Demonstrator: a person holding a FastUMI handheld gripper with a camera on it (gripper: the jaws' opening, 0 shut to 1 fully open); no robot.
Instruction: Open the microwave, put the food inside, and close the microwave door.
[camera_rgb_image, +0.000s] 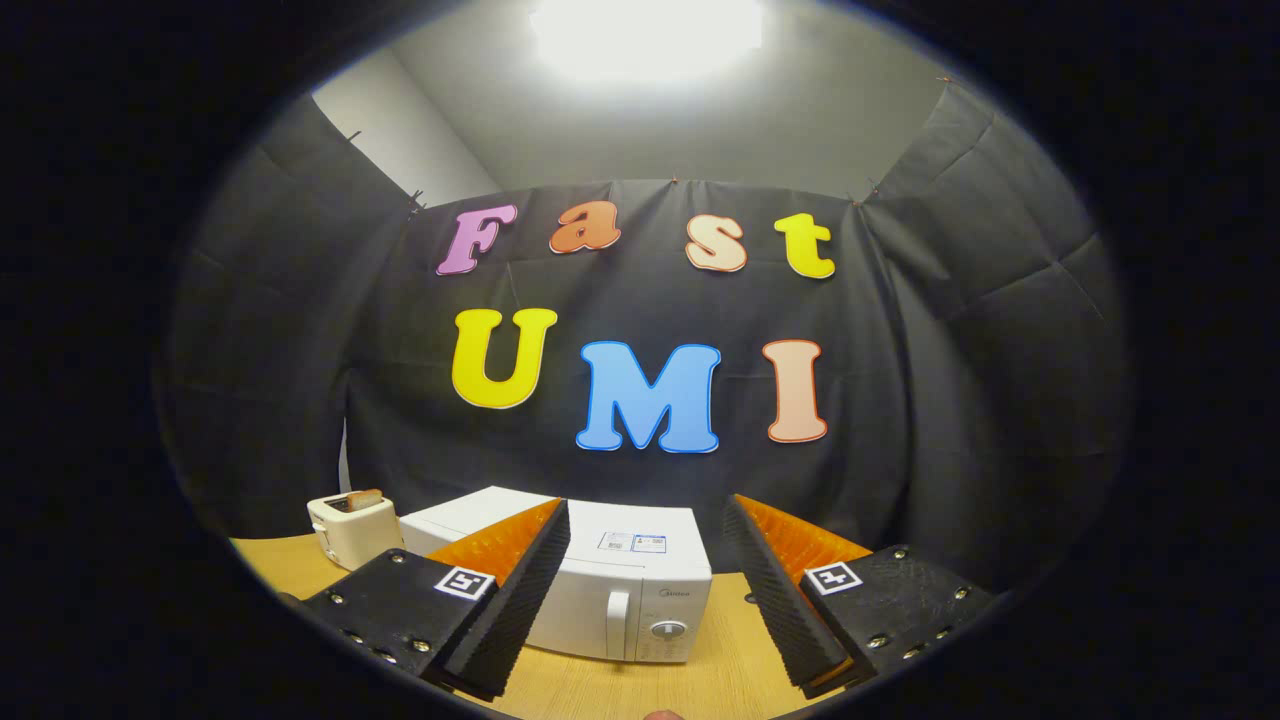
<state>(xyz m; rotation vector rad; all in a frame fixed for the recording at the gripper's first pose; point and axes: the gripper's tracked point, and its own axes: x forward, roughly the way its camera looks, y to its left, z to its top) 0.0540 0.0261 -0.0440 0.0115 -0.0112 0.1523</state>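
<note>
Wooden table (720, 670), white microwave (620, 590) shut, toaster (350, 525) beside it, gripper (645, 600) fingers spread, empty

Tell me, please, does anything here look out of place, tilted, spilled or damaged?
Nothing stands out. The microwave sits level on the wooden table with its door shut, a toaster beside it. The gripper is open, holding nothing.

The gripper (646, 520) hangs with its two fingers spread wide, nothing between them. Just beyond them a white box-shaped microwave (640, 590) stands on the light wooden table (720, 670), its door shut. Beside it stands a cream toaster (350, 527) holding a toast slice (365, 498)
</note>
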